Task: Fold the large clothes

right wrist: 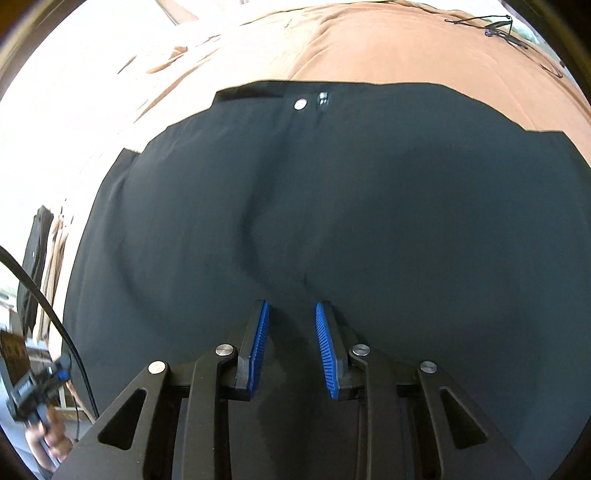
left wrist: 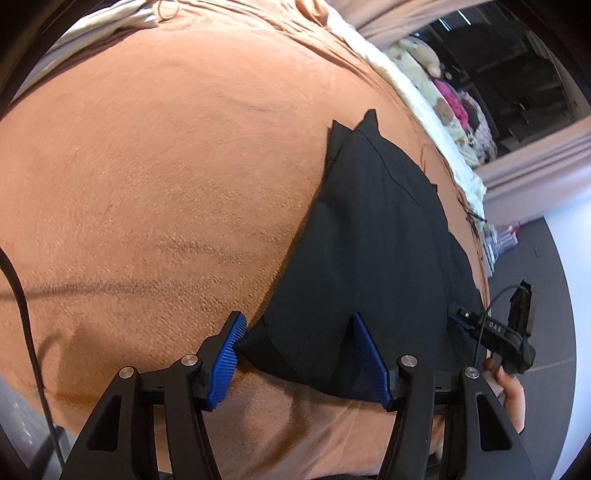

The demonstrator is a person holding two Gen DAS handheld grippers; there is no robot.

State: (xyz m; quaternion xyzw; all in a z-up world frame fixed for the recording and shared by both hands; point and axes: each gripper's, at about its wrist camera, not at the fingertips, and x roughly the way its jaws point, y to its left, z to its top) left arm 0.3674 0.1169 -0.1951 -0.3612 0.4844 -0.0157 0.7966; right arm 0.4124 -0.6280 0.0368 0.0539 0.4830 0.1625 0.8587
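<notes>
Black trousers lie on an orange-brown blanket. In the left wrist view my left gripper is open, its blue pads straddling a corner of the black cloth near the blanket's edge. In the right wrist view the trousers fill the frame, with the waistband, a silver button and a clasp at the far side. My right gripper is open just above the cloth, nothing between its pads. The right gripper also shows in the left wrist view, held by a hand.
The blanket covers a bed. A white sheet runs along the far edge with stuffed toys and a mirror behind. A clothes hanger lies at the far right. A black cable hangs at the left.
</notes>
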